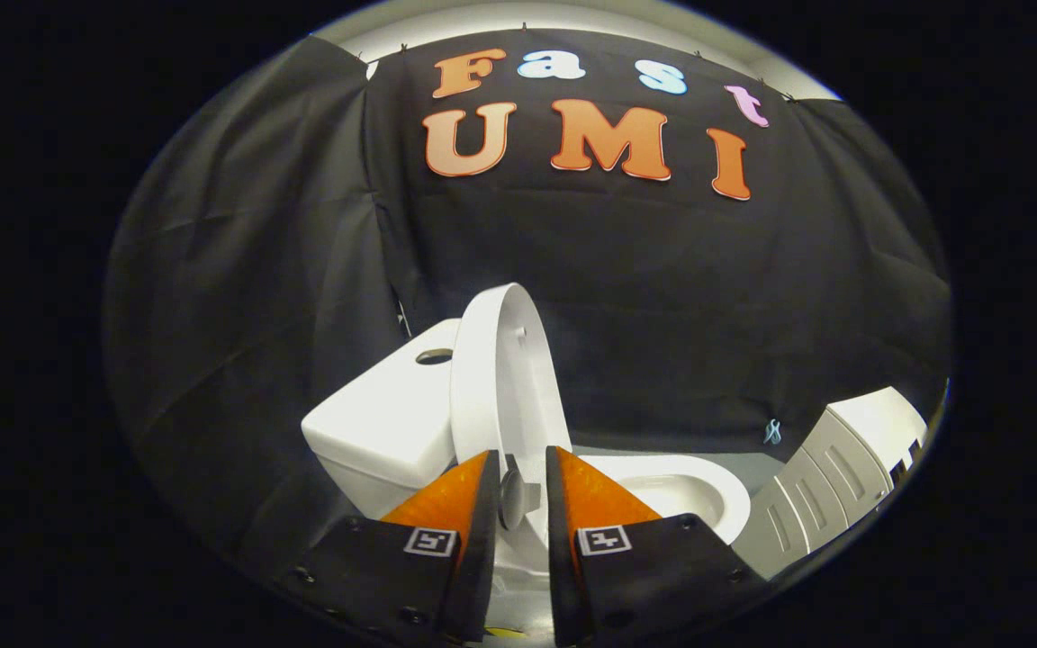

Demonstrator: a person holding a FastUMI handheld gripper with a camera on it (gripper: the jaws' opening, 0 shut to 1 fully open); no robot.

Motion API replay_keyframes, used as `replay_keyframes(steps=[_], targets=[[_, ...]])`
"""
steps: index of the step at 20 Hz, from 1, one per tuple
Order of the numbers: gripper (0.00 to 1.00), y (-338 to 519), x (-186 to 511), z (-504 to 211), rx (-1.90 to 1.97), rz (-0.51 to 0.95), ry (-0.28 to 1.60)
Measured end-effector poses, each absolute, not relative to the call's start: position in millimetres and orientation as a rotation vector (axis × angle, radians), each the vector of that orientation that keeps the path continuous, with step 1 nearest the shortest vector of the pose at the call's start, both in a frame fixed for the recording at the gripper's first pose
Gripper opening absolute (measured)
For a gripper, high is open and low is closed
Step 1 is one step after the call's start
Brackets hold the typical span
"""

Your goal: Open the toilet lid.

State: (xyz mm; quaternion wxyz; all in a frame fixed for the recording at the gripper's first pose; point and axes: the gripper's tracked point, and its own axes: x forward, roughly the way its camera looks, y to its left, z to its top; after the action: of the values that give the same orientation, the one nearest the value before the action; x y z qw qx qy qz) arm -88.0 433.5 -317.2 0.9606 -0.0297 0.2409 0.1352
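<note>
- Black cloth backs the toilet; its lid [505,378] stands nearly upright against the tank [383,423].
- Your hand-held gripper [518,490] straddles the lid's edge, slightly parted; whether it presses, I cannot tell.
- Ease it back gently.

A strip of grey floor [734,461] is seen just behind and to the right of the white toilet [383,423], which is stood directly on it. Where the toilet's base meets the floor is hidden. To the right of the toilet, near its bowl and apart from it, a white cabinet [829,477] with panelled fronts is set on the same floor. Behind the toilet the floor is met by the black cloth wall [662,315]. The toilet's raised lid [505,378] is taken in the narrow gap of the gripper [521,454]; contact cannot be judged.
</note>
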Motion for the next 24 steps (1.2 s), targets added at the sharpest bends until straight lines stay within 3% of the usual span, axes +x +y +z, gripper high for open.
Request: replay_keyframes(steps=[1,5,6,16,24], targets=[[0.39,427.2,-84.3,-303.2,-0.055,0.271,0.457],[0.90,395.3,-73.6,-244.2,-0.014,0.251,0.369],[0.98,385.1,-69.9,-230.6,-0.001,0.242,0.351],[0.98,261.8,-38.8,-106.5,-0.052,0.150,0.220],[0.98,174.9,-1.1,-67.5,-0.041,0.150,0.221]])
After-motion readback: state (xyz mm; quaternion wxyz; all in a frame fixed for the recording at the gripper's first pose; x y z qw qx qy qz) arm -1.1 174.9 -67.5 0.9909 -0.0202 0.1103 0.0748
